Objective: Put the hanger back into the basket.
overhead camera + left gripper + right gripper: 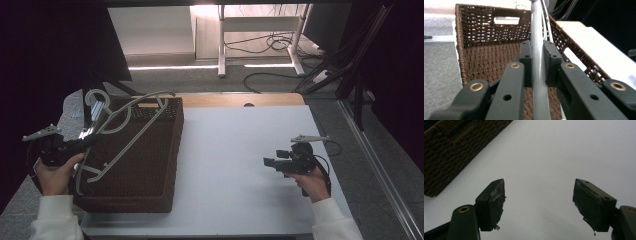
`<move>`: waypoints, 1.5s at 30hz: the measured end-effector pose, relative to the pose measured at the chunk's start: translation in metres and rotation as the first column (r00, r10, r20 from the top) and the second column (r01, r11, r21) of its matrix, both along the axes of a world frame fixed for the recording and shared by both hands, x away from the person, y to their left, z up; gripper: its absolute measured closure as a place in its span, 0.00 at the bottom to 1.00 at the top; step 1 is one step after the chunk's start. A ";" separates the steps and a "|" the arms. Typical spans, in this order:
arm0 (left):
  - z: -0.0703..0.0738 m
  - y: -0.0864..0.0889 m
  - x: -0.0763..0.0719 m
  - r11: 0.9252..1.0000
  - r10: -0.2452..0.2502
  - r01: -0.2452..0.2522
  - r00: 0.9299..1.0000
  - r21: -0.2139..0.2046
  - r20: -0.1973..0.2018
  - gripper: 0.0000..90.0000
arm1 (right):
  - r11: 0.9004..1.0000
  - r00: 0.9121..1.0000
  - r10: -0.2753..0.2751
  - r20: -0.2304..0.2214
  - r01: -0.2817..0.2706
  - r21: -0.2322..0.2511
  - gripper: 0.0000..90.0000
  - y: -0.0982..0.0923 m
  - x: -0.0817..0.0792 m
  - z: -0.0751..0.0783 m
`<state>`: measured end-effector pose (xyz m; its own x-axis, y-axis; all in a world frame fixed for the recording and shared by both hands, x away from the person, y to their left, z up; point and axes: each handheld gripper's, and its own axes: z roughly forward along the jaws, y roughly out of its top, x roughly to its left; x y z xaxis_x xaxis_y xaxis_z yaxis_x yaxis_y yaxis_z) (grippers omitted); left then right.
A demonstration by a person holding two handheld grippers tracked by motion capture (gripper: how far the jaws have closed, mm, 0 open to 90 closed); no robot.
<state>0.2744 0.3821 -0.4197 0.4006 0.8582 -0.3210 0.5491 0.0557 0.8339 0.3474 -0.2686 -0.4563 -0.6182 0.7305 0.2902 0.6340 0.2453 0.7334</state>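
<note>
A grey plastic clothes hanger [125, 132] is tilted over a dark brown wicker basket [150, 165] on the left of the white table [240, 165]. My left gripper [85, 142] is shut on one of the hanger's bars, at the basket's left rim. In the left gripper view the grey bar of the hanger [537, 57] runs straight up between the two pads, over the basket's woven floor [486, 60]. My right gripper [272, 162] is held above the bare table at the right, pointing left. Its jaws stand wide apart in the right gripper view [537, 192], with nothing between them.
The basket's outer wall [451, 150] crosses the top left corner of the right gripper view. Beyond the table's wooden far edge [240, 99] are a carpeted floor, a white desk frame [260, 35] and loose cables [280, 75]. Dark curtains hang at both sides.
</note>
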 end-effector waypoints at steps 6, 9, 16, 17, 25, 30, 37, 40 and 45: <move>-0.009 -0.007 0.008 0.997 -0.064 0.066 0.996 0.043 -0.055 0.88 | 1.000 1.000 -0.004 -0.002 0.004 -0.001 0.29 -0.002 0.000 0.000; -0.012 -0.011 0.012 0.995 -0.049 0.055 0.996 0.077 -0.078 0.66 | 1.000 1.000 -0.003 -0.002 0.003 -0.002 0.29 -0.001 0.000 0.000; -0.008 -0.019 0.011 0.990 -0.021 0.036 0.993 0.135 -0.112 0.29 | 1.000 1.000 -0.005 -0.002 0.005 -0.001 0.29 -0.002 0.001 0.000; -0.006 -0.021 0.010 0.990 -0.029 0.044 0.993 0.130 -0.115 0.29 | 1.000 1.000 -0.004 -0.003 0.004 -0.001 0.29 -0.002 0.001 0.000; 0.003 -0.040 0.006 0.985 -0.101 0.115 0.989 0.127 -0.106 0.32 | 1.000 1.000 0.002 0.000 -0.002 0.026 0.29 -0.003 0.003 0.000; 0.007 -0.054 0.004 0.985 -0.141 0.149 0.986 0.088 -0.092 0.33 | 1.000 1.000 0.004 0.017 -0.004 0.021 0.29 0.000 0.003 -0.001; 0.012 -0.080 0.002 0.978 -0.165 0.175 0.982 0.111 -0.090 0.33 | 1.000 0.995 0.001 0.096 -0.001 0.000 0.29 0.003 0.002 0.003; 0.014 -0.090 0.001 0.972 -0.193 0.203 0.977 0.116 -0.085 0.33 | 1.000 0.994 0.007 0.113 -0.006 -0.008 0.29 0.003 0.004 0.004; 0.015 -0.115 0.000 0.962 -0.227 0.237 0.970 0.133 -0.087 0.32 | 1.000 0.992 0.019 0.124 -0.016 -0.023 0.29 0.004 0.003 0.006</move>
<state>0.2744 0.2675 -0.4051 0.5746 0.7832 -0.2376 0.5902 -0.1955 0.7832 0.3508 -0.2645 -0.4499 -0.6610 0.7248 0.1942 0.5340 0.2727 0.8003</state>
